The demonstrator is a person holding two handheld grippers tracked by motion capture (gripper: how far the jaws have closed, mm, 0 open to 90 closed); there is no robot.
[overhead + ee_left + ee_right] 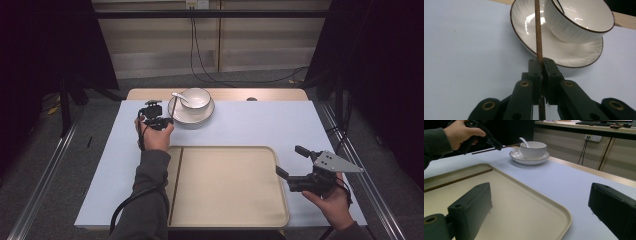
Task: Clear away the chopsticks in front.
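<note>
On the plate (pixel 192 114) sits a bowl (pixel 195 98) holding a spoon (pixel 179 96).

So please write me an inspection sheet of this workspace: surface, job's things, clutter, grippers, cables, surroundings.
Surface: table with a pale blue cover; its wooden far edge shows.
Job's things: white bowl with a white spoon in it, standing on a dark-rimmed white plate; beige tray at the near edge; one brown chopstick lying in the tray along its left side; a second chopstick held up by the plate.
Clutter: a small dark thing on the far edge, too small to tell.
Grippers: left gripper shut on the second chopstick; right gripper open, beside the tray's right edge.
Cables: black cable along the left sleeve; cables on the back wall.
Surroundings: wooden wall panels, grey floor, dark curtains.
</note>
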